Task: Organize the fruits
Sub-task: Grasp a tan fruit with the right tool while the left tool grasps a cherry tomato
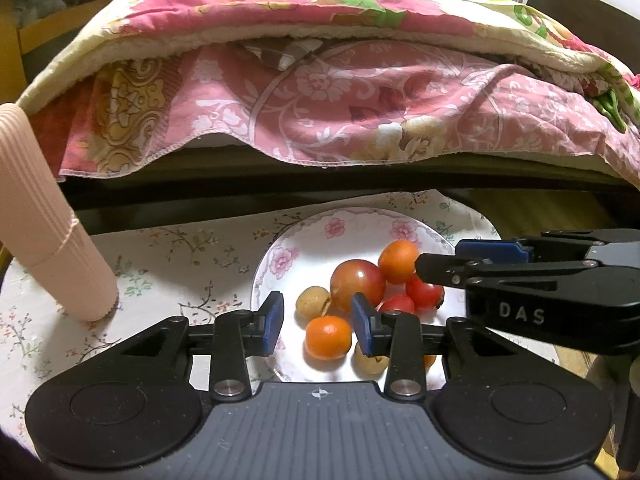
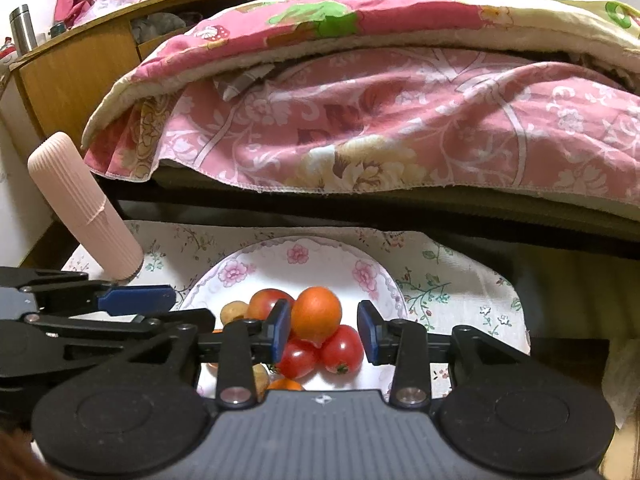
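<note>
Fruits heaped on floral plate (image 1: 280,248). Left gripper (image 1: 318,326), jaws apart, hides a brown fruit (image 1: 370,360) at the plate's near rim; right gripper (image 2: 323,336), jaws apart, flanks orange (image 2: 316,314).

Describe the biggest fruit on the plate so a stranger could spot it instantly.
Start at the round floral plate on the flowered tablecloth below the bed. In the fruit pile at its middle, find the large tomato, sitting between a small tan longan and an upright orange. It is the largest piece, reddish-orange and glossy, clearly bigger than the two bright red tomatoes beside it.
</note>
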